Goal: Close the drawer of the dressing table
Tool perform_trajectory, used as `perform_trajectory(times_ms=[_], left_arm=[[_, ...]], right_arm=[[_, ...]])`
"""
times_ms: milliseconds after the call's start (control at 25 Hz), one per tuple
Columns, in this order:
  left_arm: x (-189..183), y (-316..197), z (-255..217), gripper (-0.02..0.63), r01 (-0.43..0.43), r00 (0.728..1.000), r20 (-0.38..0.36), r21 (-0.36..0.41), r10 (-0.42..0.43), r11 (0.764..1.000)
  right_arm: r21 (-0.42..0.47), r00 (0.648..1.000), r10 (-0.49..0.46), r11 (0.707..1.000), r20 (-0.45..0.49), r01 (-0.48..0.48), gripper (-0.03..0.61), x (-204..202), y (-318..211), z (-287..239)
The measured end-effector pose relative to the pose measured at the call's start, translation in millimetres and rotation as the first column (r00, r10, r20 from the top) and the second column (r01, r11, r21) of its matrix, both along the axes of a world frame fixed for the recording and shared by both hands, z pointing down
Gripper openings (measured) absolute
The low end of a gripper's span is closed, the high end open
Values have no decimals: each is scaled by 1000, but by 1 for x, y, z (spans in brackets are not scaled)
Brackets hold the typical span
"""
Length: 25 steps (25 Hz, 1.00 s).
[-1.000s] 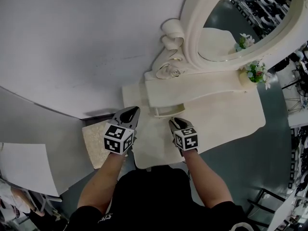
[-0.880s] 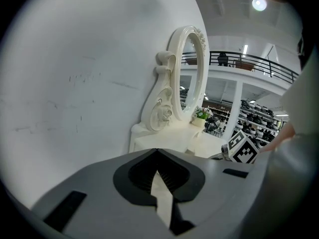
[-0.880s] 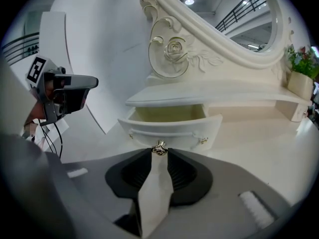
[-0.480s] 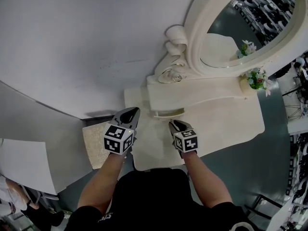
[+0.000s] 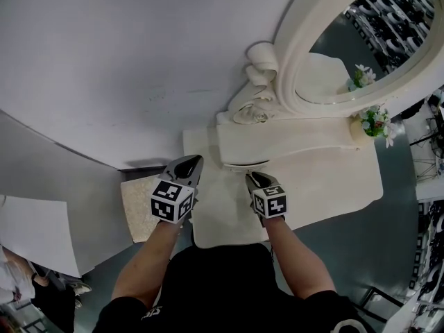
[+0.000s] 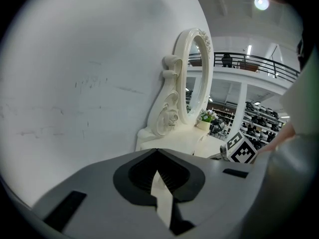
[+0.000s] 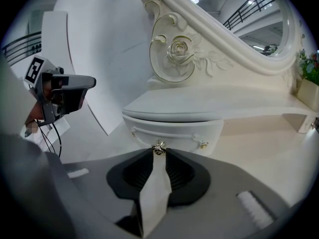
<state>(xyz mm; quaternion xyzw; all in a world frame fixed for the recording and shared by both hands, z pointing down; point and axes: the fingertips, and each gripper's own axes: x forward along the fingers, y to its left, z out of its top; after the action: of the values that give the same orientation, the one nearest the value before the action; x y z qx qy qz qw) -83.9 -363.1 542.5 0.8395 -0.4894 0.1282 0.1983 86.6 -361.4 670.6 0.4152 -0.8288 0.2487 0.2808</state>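
Note:
The cream dressing table (image 5: 326,179) stands against a white wall, with its small drawer (image 5: 244,165) under the mirror shelf pushed almost flush. In the right gripper view the drawer front (image 7: 174,133) is close ahead. Its small metal knob (image 7: 159,146) sits between the tips of my right gripper (image 7: 159,151), whose jaws are closing on it. From above, my right gripper (image 5: 248,175) meets the drawer's front edge. My left gripper (image 5: 195,159) hovers shut and empty off the table's left corner, and in its own view the left gripper (image 6: 157,152) points along the wall.
An oval mirror (image 5: 374,40) in a carved frame rises behind the shelf. A small pot of flowers (image 5: 374,122) stands at the shelf's right end. A beige padded stool (image 5: 139,207) sits left of the table, and a white board (image 5: 35,234) leans farther left.
The drawer has slid in from clearly sticking out to nearly flush under the shelf. My right gripper stayed at its front. The left gripper has not moved.

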Motion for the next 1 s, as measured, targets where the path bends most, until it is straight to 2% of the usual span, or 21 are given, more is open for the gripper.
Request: perform_trajectory(times_ms=[1000], left_arm=[[-7, -15, 0, 6, 24, 1000, 1, -13, -24, 1000]], right_arm=[[-3, 1000, 13, 1000, 13, -13, 86, -3, -29, 4]])
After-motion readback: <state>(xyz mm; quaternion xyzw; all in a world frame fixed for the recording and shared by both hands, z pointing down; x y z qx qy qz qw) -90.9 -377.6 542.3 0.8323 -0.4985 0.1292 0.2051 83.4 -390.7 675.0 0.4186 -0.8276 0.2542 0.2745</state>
